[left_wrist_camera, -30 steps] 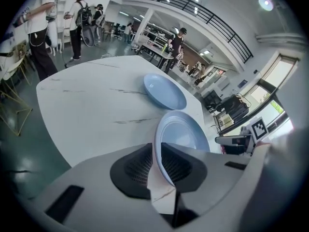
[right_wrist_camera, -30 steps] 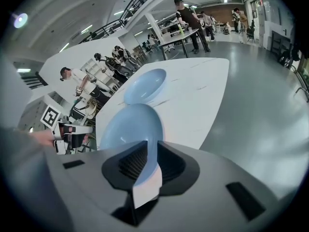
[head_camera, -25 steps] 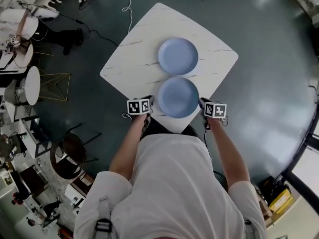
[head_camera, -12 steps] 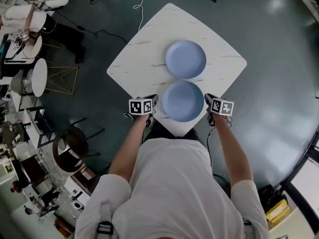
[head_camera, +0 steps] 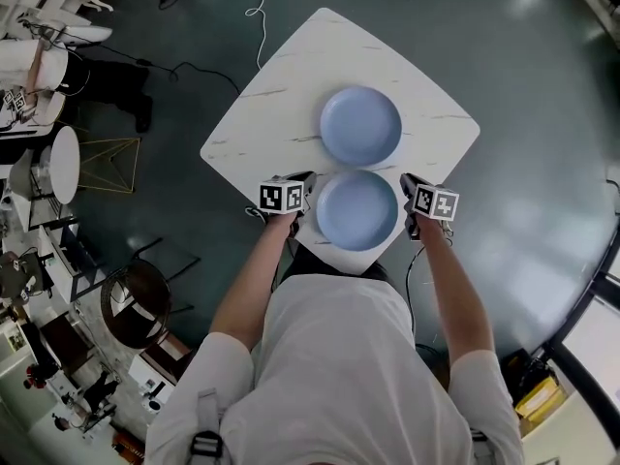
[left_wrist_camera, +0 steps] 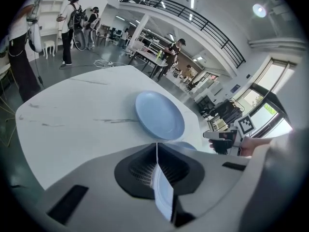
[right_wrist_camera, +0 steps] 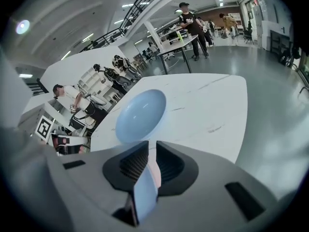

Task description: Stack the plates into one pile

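Two light-blue plates are on the white marble table. The far plate lies flat mid-table, also seen as the far plate and the far plate. The near plate sits close to the table's near corner, almost touching the far one. My left gripper is shut on its left rim, which shows edge-on as a plate rim between the jaws. My right gripper grips the opposite side, a plate rim between its pads. I cannot tell whether the near plate is off the table.
The table is small with rounded corners, and its near corner lies just under the held plate. A dark floor surrounds it, with a cable on the floor beyond. Chairs and small round tables stand to the left. Several people stand in the hall.
Both grippers have slid forward along the near plate's sides, from behind its middle to its left and right rims. The far plate has stayed put.
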Tool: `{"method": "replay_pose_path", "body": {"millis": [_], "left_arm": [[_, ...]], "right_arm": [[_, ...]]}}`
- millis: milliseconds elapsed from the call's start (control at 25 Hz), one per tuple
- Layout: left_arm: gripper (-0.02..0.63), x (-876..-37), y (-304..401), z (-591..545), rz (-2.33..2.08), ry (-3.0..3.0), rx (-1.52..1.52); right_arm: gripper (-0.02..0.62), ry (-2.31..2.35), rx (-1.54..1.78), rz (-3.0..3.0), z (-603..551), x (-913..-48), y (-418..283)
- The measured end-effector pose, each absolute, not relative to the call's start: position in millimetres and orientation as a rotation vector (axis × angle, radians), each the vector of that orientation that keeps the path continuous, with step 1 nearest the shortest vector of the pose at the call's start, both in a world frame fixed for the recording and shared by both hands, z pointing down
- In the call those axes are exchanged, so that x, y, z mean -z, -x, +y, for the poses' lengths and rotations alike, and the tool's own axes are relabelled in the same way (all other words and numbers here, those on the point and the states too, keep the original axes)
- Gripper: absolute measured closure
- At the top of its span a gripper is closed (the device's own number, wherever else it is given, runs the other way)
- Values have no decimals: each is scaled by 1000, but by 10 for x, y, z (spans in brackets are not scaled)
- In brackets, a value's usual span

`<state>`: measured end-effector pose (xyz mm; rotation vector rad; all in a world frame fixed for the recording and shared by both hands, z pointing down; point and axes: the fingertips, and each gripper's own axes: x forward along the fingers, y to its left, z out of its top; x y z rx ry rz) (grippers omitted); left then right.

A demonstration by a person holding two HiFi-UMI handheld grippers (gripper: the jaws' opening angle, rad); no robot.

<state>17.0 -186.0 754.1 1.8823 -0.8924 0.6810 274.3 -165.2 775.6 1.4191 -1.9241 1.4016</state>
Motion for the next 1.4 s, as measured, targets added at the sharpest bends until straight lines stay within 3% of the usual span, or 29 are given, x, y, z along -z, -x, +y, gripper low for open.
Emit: {"method": "replay_pose_path", "body": {"millis": [440, 600, 1000, 1320, 1400], "left_arm": [[575, -7831, -337, -2564, -810, -1882, -625], [495, -7960, -366, -2714, -801, -1843, -620], [436, -8265, -484, -2959, -776, -1762, -618], [436, -8447, -601, -2942, -754, -1741, -703], [471, -8475, -611, -2951, -763, -1744, -706]], "right_arm": [[504, -1422, -1430, -1928, -2201, -7960, -2610], [456, -1457, -1440, -1893, -2343, -8029, -2656], [422, -1529, -1496, -1815, -2492, -8284, -2656], [422, -1528, -1501, -1788, -2567, -8419, -2614], [435, -1536, -1504, -1784, -2590, -8446, -2625]]}}
